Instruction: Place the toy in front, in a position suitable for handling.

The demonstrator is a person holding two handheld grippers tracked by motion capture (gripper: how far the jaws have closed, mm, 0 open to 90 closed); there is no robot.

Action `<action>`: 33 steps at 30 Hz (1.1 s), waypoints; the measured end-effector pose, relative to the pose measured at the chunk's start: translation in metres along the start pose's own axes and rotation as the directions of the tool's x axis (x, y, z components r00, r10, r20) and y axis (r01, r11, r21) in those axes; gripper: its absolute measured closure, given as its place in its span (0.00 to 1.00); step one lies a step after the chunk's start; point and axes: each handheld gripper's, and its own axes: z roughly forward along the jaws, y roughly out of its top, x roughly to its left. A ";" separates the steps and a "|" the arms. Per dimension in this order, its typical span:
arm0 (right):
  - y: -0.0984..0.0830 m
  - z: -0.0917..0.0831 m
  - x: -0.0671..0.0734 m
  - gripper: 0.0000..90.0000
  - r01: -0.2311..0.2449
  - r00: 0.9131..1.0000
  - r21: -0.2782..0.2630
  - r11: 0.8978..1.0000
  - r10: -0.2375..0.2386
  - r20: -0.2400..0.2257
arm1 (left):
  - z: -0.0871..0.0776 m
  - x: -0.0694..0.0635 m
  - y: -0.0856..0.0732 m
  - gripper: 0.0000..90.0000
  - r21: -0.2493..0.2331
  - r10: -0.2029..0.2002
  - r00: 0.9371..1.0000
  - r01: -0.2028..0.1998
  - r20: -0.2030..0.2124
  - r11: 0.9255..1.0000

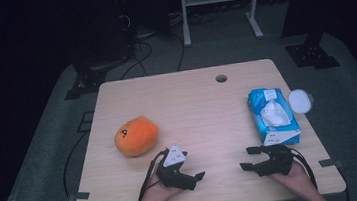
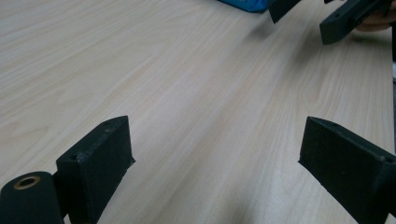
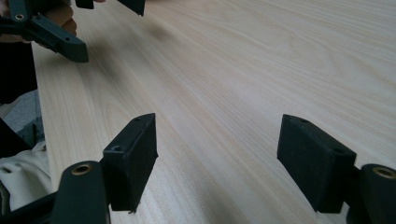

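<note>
— What could go wrong from here?

— I'd judge the wipes pack (image 1: 273,116) the likeliest trouble: my right gripper (image 1: 252,157) sits just beside its near end, jaws spread with nothing between them, and a careless push would shove the soft pack against the white lid (image 1: 300,101) near the table (image 1: 192,104) edge. The orange plush (image 1: 136,135) is round and squashy; my left gripper (image 1: 189,168), also spread wide and empty, is near it but apart, and a shallow pinch could slip off.

— And the surroundings?

— Pale wood table, bare in front of both grippers, on grey carpet; a dark room, a white frame (image 1: 219,5) and cables (image 1: 141,49) behind.
</note>
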 end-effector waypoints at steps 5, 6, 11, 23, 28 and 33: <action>-0.001 0.001 -0.003 0.30 -0.005 1.000 0.003 1.000 0.005 -0.008 | -0.004 0.004 0.004 0.10 -0.019 -0.006 1.000 0.006 -0.022 1.000; -0.001 0.001 -0.003 0.30 -0.004 1.000 0.001 1.000 0.004 -0.008 | -0.006 0.006 0.005 0.10 -0.029 -0.011 1.000 0.010 -0.029 1.000; -0.001 0.000 -0.004 0.30 -0.007 1.000 -0.002 1.000 0.007 -0.005 | -0.023 0.015 0.014 0.10 -0.096 -0.027 0.997 0.020 -0.074 0.995; 0.001 0.006 0.000 0.30 0.006 1.000 0.022 1.000 -0.006 0.008 | -0.073 0.039 0.025 0.10 -0.251 -0.101 0.980 0.056 -0.173 0.966; 0.001 0.004 -0.001 0.30 0.004 1.000 0.015 1.000 -0.004 0.015 | -0.086 0.044 0.029 0.10 -0.283 -0.106 0.972 0.043 -0.208 0.958; 0.001 0.004 -0.002 0.30 0.003 1.000 0.017 1.000 -0.004 0.015 | -0.106 0.055 0.027 0.10 -0.315 -0.124 0.955 0.035 -0.268 0.949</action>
